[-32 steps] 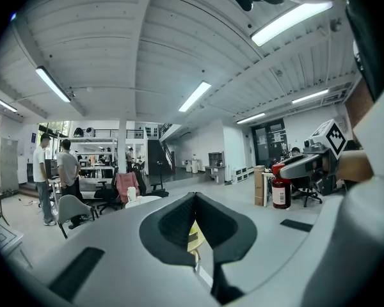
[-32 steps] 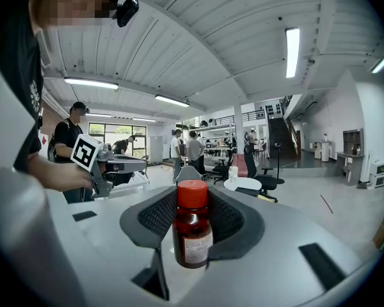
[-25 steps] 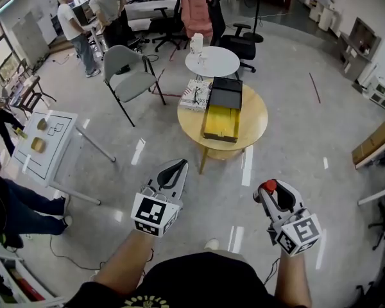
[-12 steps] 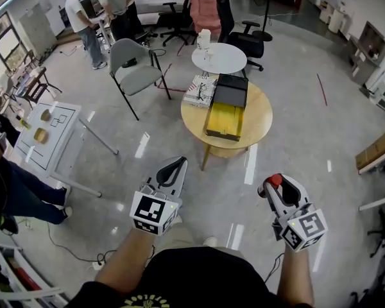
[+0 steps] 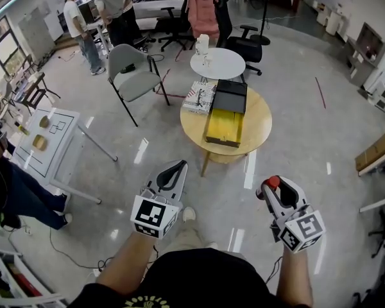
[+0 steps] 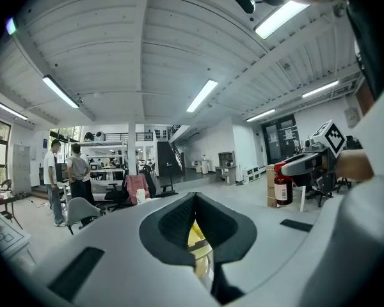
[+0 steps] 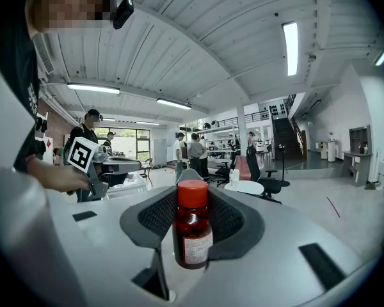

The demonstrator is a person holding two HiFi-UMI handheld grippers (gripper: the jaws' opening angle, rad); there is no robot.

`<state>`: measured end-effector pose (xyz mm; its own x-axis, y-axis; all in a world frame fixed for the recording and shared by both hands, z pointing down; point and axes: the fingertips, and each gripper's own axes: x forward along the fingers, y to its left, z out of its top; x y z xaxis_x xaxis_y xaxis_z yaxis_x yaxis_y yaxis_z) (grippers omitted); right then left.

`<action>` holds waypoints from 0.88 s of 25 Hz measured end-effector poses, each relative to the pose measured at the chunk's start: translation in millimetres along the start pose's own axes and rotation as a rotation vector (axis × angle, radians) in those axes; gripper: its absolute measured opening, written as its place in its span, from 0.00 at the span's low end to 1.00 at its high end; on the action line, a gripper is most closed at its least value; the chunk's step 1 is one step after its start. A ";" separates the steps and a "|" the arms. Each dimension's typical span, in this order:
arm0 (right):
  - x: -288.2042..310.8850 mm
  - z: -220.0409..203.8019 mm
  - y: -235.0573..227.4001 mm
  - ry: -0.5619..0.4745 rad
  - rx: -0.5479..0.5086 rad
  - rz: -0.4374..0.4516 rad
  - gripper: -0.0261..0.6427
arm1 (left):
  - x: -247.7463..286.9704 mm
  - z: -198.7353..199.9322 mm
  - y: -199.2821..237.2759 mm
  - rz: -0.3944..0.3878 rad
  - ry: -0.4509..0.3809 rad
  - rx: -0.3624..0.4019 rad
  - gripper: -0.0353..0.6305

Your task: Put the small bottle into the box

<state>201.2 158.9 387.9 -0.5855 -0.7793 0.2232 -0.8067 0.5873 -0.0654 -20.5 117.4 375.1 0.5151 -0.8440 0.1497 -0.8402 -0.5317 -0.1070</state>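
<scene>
The right gripper (image 7: 192,221) is clamped on the small bottle (image 7: 192,226), a dark red bottle with a red cap and a pale label, standing upright between the two padded jaws. The left gripper (image 6: 194,200) has its jaws pressed together with nothing between them. In the head view both grippers are held out over the shiny grey floor (image 5: 308,140), well short of the round wooden table (image 5: 258,117), the bottle on the near right side of it. The box (image 5: 222,126) lies open on that table, toward its near edge, with a yellow inside. Just behind the box on the table sits a flat black case (image 5: 228,96), and at the table's far left edge a patterned black-and-white block (image 5: 199,96). Beyond the table stands a smaller white round table (image 5: 219,63). To the table's left is a grey chair (image 5: 132,73).
</scene>
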 end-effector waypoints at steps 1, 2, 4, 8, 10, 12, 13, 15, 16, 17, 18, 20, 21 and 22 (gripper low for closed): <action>2.9 0.6 -0.9 0.001 -0.002 0.000 0.27 | 2.7 -0.2 2.0 -0.001 0.001 0.004 0.08; 6.1 1.2 -2.4 0.001 -0.004 -0.001 0.27 | 5.6 -0.3 4.1 -0.003 0.001 0.010 0.08; 13.4 3.2 -7.0 -0.001 -0.005 -0.006 0.27 | 12.7 0.5 8.3 -0.009 -0.001 0.021 0.08; 30.0 11.0 -15.1 -0.008 0.003 -0.016 0.27 | 29.9 4.4 16.3 -0.031 0.002 0.025 0.08; 37.7 14.5 -17.0 -0.010 0.003 -0.014 0.27 | 38.4 6.3 20.1 -0.040 0.003 0.029 0.08; 46.3 16.1 -20.1 -0.009 0.003 -0.014 0.27 | 47.3 6.6 25.1 -0.047 0.003 0.032 0.08; 50.8 16.5 -22.1 -0.008 0.005 -0.016 0.27 | 51.6 6.0 27.7 -0.051 0.004 0.033 0.08; 60.2 17.6 -26.1 -0.007 0.007 -0.019 0.27 | 60.1 4.8 33.6 -0.058 0.010 0.032 0.08; 64.7 18.5 -27.9 -0.006 0.008 -0.019 0.27 | 64.3 4.6 36.8 -0.061 0.012 0.031 0.08; 68.7 19.4 -29.6 -0.006 0.010 -0.020 0.27 | 68.3 4.7 39.8 -0.064 0.013 0.030 0.08; 72.2 20.1 -31.1 -0.005 0.011 -0.020 0.27 | 72.2 5.1 42.5 -0.066 0.013 0.030 0.08; 79.1 20.8 -34.3 -0.002 0.015 -0.022 0.27 | 80.0 5.6 47.3 -0.072 0.013 0.029 0.08; 83.1 21.0 -36.3 -0.001 0.016 -0.023 0.27 | 84.3 5.2 49.7 -0.075 0.014 0.030 0.08; 87.6 21.0 -38.7 0.000 0.017 -0.024 0.27 | 89.0 4.1 52.3 -0.078 0.015 0.031 0.08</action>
<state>179.4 63.4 389.5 -0.5662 -0.7930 0.2251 -0.8216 0.5648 -0.0770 -18.0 14.1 378.8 0.5761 -0.7987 0.1738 -0.7917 -0.5981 -0.1244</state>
